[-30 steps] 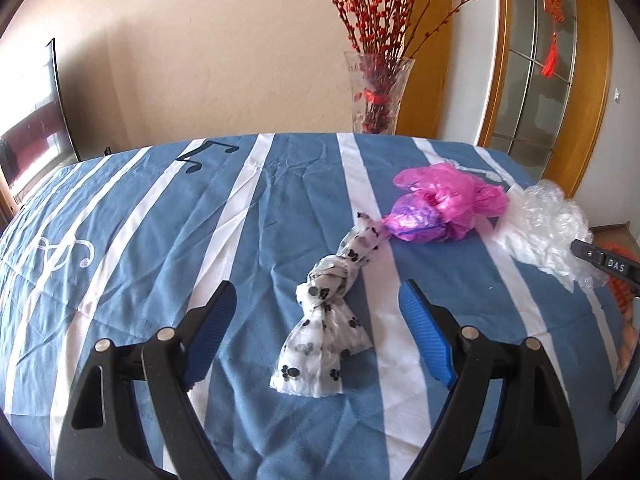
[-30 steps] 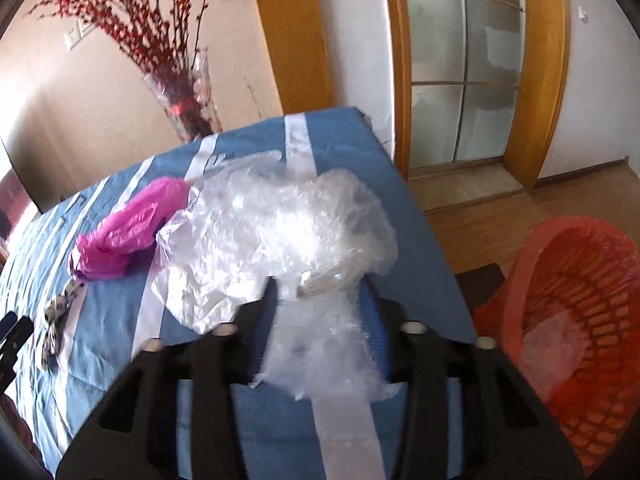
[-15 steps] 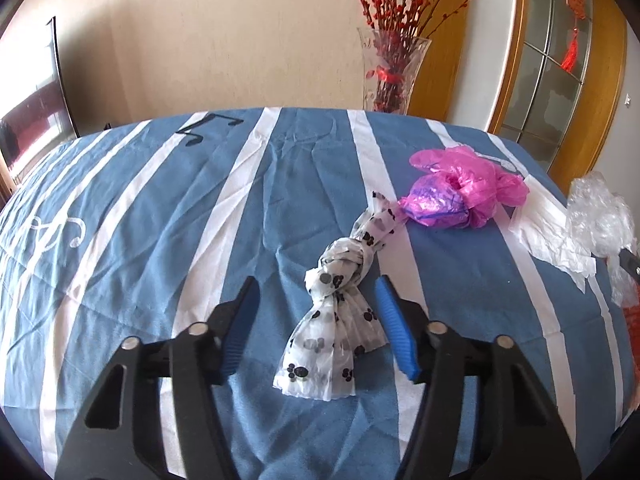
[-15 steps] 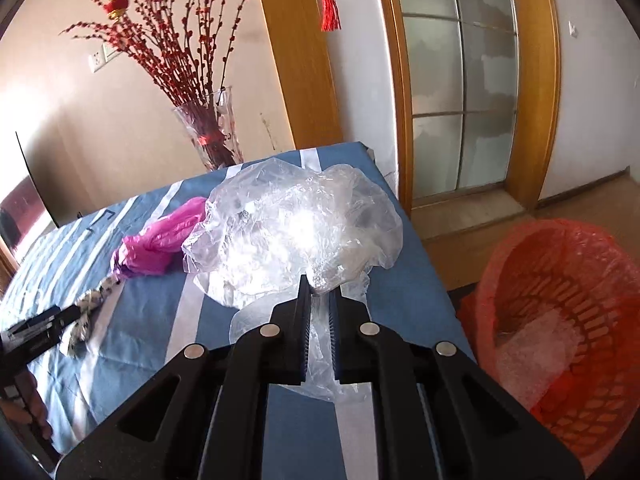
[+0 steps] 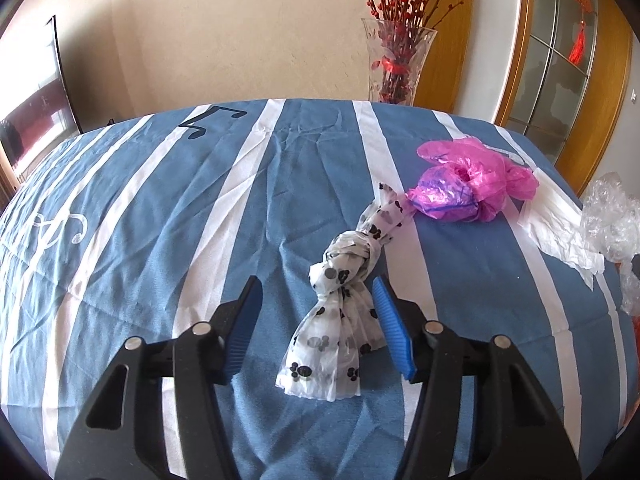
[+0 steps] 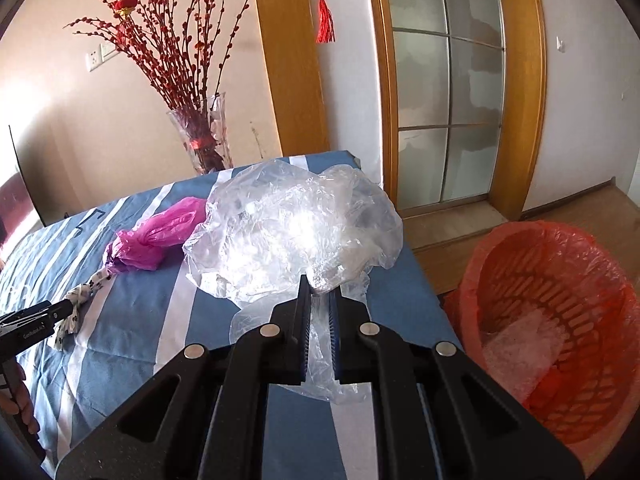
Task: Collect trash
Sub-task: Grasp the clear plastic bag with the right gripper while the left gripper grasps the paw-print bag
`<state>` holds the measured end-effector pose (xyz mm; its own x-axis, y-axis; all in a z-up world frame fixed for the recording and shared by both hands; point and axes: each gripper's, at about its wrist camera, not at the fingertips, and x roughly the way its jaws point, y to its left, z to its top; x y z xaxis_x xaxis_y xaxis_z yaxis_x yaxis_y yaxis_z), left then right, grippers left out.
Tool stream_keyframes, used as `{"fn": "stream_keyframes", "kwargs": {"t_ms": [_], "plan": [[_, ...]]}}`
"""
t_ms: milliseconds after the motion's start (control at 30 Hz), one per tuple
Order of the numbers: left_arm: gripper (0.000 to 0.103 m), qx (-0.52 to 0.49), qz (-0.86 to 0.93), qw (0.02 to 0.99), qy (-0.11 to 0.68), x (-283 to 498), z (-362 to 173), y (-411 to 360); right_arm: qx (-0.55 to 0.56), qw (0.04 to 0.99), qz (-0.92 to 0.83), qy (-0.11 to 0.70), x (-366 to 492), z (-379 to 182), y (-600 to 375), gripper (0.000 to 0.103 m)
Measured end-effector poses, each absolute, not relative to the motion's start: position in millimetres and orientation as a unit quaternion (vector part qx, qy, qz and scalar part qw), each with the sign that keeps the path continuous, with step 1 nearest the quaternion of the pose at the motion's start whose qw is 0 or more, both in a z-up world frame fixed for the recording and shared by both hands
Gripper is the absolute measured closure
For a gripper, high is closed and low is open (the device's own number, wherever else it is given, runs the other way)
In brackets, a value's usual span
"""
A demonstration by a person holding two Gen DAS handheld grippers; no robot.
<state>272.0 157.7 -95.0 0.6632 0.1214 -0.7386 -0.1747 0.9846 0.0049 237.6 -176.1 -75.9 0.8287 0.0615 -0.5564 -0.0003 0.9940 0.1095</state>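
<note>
Plainly, trash in hand: a crumpled clear plastic film bag [image 6: 296, 232], pinched at its near tail by the right gripper [image 6: 319, 300], whose jaws stand almost together on the film.
Where it is: lifted just above the blue cloth with white stripes [image 6: 132, 320], which covers the table; the red plastic lattice basket with its red liner [image 6: 552, 320] stands on the floor just beside the cloth's right edge.
How it should handle: very light, limp and slick; the bulk billows out beyond the pads, so I judge it could slide free if swung fast.
Second piece: a knotted white plastic bag printed with black paw marks [image 5: 340, 312], lying flat on the cloth between the blue pads of the left gripper [image 5: 316, 300].
Left jaws: closing, about half wide; the right pad sits just against the bag's edge, the left pad is apart from it, so no grip yet.
Where to take hold: the knot, just beyond the pads, is the firmest lump; the loose skirt nearer the camera is thin and likely to slip.
Third piece: a bunched pink plastic bag [image 5: 472, 192], beyond the paw-print bag on the cloth, touching its far tail.
Also on the cloth: a flat white paper sheet [image 5: 556, 232] just right of the pink bag.
Risk: a tall glass vase of red twigs [image 5: 394, 64] behind the cloth's far edge, well apart from both grippers.
</note>
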Motion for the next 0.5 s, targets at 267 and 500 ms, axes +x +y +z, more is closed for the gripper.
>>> {"fn": "stream_keyframes", "kwargs": {"t_ms": [267, 500], "plan": [[0.062, -0.045, 0.076, 0.901, 0.425, 277.9, -102.9, 162.5, 0.042, 0.957, 0.015, 0.287, 236.6, -74.1, -173.2, 0.094], [0.067, -0.042, 0.073, 0.9, 0.427, 277.0, -103.2, 163.5, 0.058, 0.953, 0.014, 0.296, 239.4, -75.8, -179.0, 0.094]]}}
